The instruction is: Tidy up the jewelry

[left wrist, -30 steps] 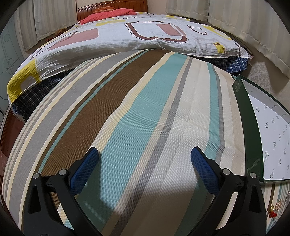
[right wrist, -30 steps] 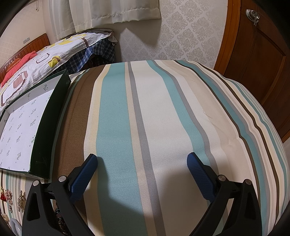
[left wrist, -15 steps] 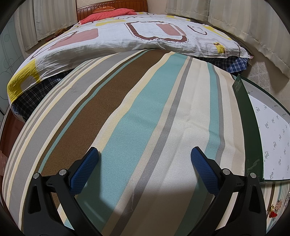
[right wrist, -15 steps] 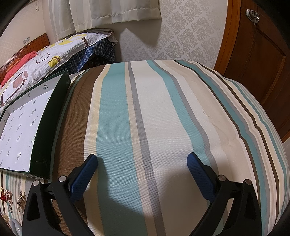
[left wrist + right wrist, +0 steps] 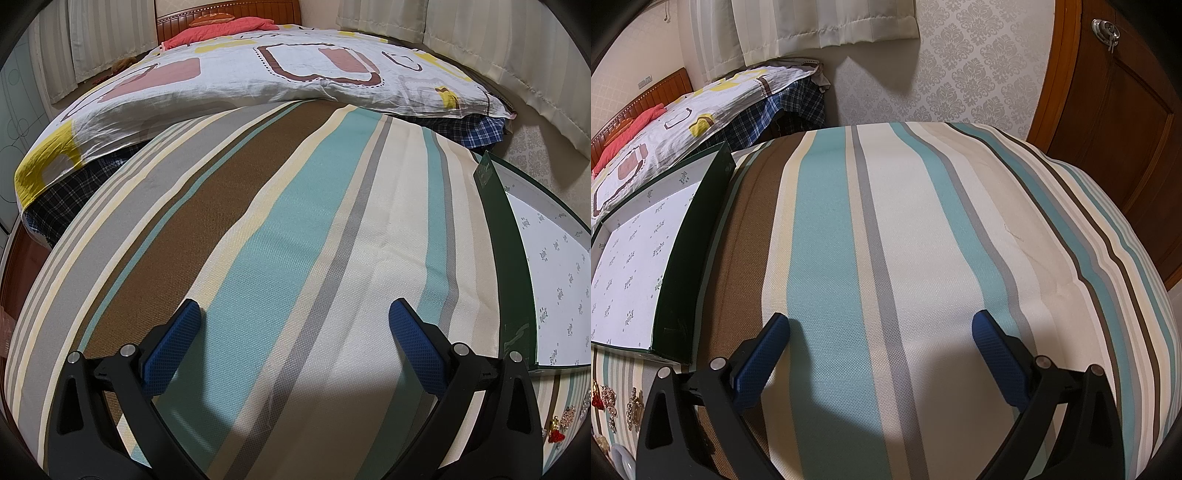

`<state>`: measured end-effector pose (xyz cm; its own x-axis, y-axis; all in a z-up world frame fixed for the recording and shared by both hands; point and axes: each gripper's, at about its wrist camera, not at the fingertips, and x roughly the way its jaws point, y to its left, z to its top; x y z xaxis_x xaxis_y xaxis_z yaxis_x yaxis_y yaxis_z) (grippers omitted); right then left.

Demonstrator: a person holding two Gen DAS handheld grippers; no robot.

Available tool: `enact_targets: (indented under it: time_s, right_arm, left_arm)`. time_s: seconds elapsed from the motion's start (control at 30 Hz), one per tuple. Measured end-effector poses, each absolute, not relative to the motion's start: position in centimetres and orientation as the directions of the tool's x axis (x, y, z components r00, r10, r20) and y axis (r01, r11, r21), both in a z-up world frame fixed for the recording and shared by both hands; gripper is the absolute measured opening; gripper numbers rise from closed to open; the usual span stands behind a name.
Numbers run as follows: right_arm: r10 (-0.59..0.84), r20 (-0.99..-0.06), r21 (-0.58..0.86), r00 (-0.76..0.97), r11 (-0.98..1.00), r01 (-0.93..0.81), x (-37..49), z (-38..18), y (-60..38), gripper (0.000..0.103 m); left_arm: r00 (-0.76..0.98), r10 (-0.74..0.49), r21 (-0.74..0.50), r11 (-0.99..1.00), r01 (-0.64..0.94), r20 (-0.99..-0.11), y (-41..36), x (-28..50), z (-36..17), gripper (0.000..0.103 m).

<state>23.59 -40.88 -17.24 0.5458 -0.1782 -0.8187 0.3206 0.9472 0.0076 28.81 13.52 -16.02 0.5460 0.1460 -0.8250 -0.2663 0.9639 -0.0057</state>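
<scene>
Nothing of the sorting looks done yet, as far as you can judge from these two views. Your left gripper [image 5: 293,332] and your right gripper [image 5: 881,341] both hover low over the striped cloth [image 5: 295,229] with their jaws spread wide and nothing between them.

The jewelry [image 5: 609,404] lies loose on the cloth: in the right wrist view you see several gold-toned, sparkly pieces with a red one among them at the lower left edge, just below the near corner of the green box [image 5: 690,266]. In the left wrist view the same cluster shows at the lower right edge, red piece [image 5: 556,435] included. How many pieces there are is too small to tell.

The box sits open between your two grippers, its white printed lining [image 5: 631,258] bare in the part you can see. No piece appears inside it.

So everything is left for you: turn a gripper toward the cluster, pick each piece, and carry it to the box, if that is where they belong.
</scene>
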Motion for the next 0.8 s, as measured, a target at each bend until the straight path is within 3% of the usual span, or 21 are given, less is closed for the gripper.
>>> enact_targets:
  time_s: [0.33,0.8]
  right_arm:
    - [-0.203,-0.807,0.026,0.554,0.926,0.377,21.8,-16.8,-39.4,0.097]
    - [-0.184,-0.577,-0.038,0.796,0.979,0.198,11.5,-8.0,-27.3,0.097]
  left_arm:
    - [0.594,0.152,-0.032,0.957,-0.287,-0.790,12.2,26.8,-15.0,0.099]
    - [0.809,0.107,0.033,0.994,-0.108,-0.579,3.3,14.5,-6.0,0.099]
